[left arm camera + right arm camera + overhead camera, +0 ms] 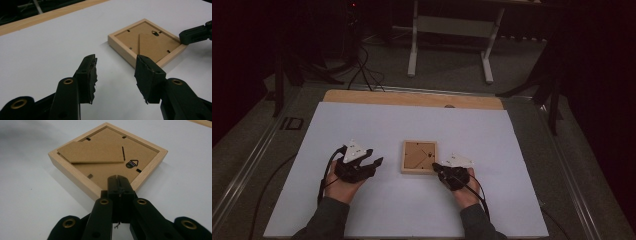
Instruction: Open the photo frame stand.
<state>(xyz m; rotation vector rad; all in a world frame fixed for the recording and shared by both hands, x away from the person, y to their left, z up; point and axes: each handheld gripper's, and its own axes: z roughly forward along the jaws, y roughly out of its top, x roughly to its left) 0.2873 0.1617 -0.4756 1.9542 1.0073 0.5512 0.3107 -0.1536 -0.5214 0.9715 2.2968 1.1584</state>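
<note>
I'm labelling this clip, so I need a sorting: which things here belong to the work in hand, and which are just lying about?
In the work:
- wooden picture frame, face down, stand flap on its back
- right gripper, shut, tips at the frame's edge
- left gripper, open, apart from the frame

Just about:
- white table stand behind
- floor cables

A dim room. A white sheet point(412, 200) covers the desk, whose bare wooden edge point(412, 98) shows at the far side. Beyond it lies grey floor point(447, 75), with a white table frame point(414, 45) and dark cables point(362, 70) far left.
</note>
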